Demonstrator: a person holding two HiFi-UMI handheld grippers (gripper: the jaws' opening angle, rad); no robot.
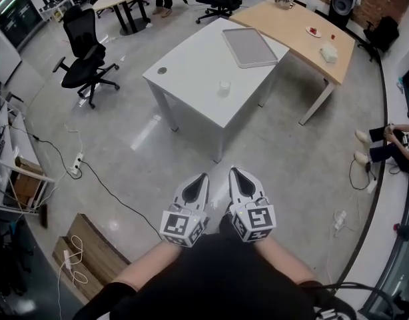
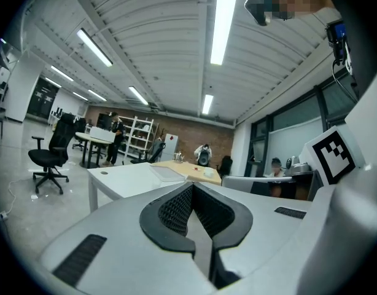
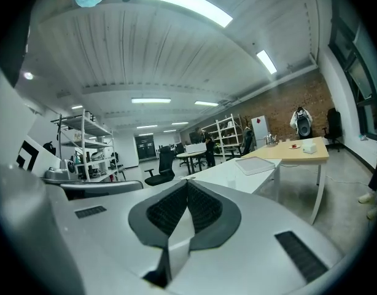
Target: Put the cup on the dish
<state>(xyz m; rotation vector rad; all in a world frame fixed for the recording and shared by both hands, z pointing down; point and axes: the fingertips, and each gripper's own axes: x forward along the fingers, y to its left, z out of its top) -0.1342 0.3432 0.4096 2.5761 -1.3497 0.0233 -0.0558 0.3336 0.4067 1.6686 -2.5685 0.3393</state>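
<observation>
Both grippers sit low, close to your body and side by side over the floor, well short of the white worktop (image 1: 191, 79). Left gripper (image 1: 203, 177): jaws together at the tips, nothing between them. The left gripper view confirms it, w/ ribbed pads meeting in a closed V (image 2: 192, 186). Right gripper (image 1: 235, 172): same story, jaws fully closed & empty, pads meeting in the right gripper view too (image 3: 187, 183). Both point toward the worktop ahead.

The cup (image 1: 224, 87), small & pale, stands upright on the worktop, near its right-hand edge and on the bare surface. The dish (image 1: 250, 47), flat, grey & rectangular, lies at the far right corner of the same worktop, near the cup but apart from it. The right gripper view shows the dish (image 3: 255, 165) lying flat. A black office chair (image 1: 84, 62) stands off to the left, and a wooden table (image 1: 304, 35) is behind the worktop.
</observation>
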